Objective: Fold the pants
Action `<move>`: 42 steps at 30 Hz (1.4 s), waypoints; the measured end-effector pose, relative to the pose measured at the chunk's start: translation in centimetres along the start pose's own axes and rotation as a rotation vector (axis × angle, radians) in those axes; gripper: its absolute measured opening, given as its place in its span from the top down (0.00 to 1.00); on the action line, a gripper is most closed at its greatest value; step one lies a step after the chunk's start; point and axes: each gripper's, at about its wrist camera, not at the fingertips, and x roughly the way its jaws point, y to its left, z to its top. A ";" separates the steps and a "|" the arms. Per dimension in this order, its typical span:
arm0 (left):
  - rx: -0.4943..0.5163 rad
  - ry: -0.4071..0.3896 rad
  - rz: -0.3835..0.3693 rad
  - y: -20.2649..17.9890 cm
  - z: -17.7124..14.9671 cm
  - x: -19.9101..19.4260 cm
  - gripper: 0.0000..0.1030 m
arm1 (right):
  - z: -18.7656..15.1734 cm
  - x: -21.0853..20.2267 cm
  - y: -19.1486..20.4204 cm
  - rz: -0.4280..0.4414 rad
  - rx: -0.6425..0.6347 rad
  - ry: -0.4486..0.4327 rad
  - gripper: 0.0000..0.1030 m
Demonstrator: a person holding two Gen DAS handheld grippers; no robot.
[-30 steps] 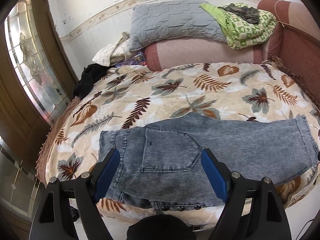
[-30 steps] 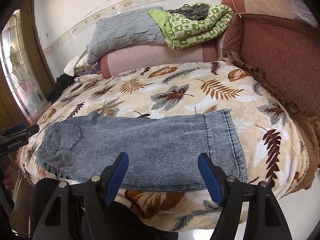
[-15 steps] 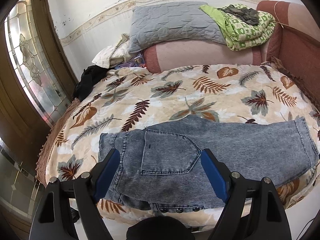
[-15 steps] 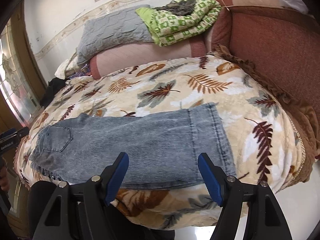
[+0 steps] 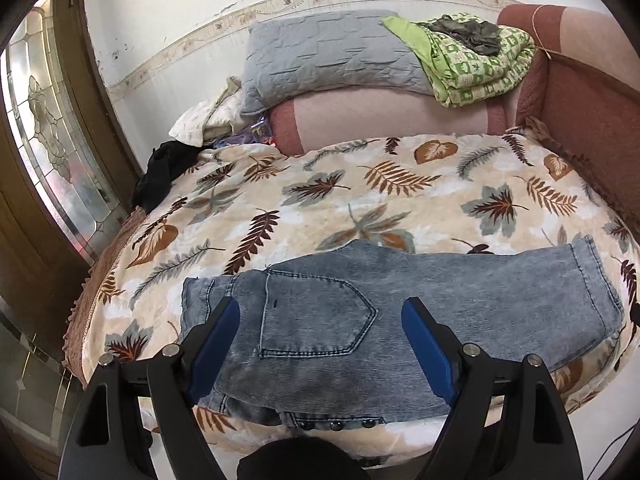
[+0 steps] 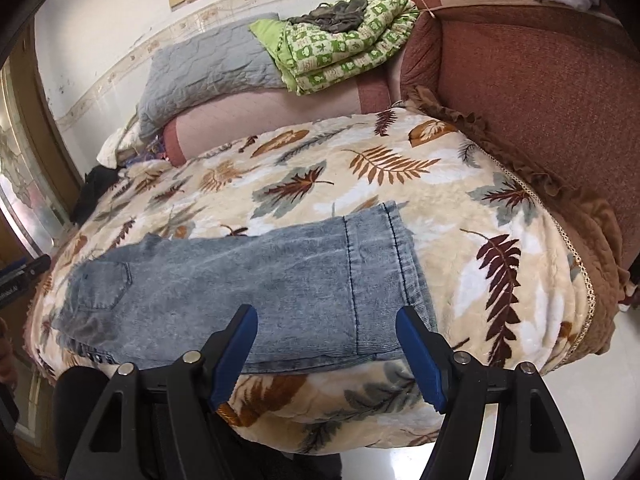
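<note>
Faded blue denim pants (image 5: 420, 312) lie flat along the near edge of a bed, folded lengthwise, back pocket up. The waist is at the left, the leg hems at the right. My left gripper (image 5: 320, 308) hovers open above the pocket and waist end, nothing between its blue pads. In the right wrist view the same pants (image 6: 248, 276) stretch from left to centre, and my right gripper (image 6: 326, 314) stands open over the hem end near the bed's front edge, empty too. The tip of the left gripper (image 6: 24, 272) shows at the far left.
A leaf-print blanket (image 5: 360, 200) covers the bed. At the back lie a grey pillow (image 5: 332, 56), a pink bolster (image 5: 384, 120) and a folded green quilt (image 5: 476, 64). A reddish padded headboard (image 6: 540, 100) rises on the right. A glass door (image 5: 44, 152) stands left.
The right wrist view has slid toward the hem end, so the pants sit further left in it. The left gripper has barely moved. Both grippers stay open.
</note>
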 end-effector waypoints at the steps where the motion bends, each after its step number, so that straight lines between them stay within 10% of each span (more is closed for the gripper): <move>1: -0.008 0.000 0.000 0.2 0.0 0.0 0.19 | 0.0 0.1 0.1 0.005 0.002 0.002 0.27; 42: 0.004 -0.021 -0.061 -1.2 -0.5 -1.0 0.19 | -0.6 0.2 -1.5 0.000 0.038 0.002 0.27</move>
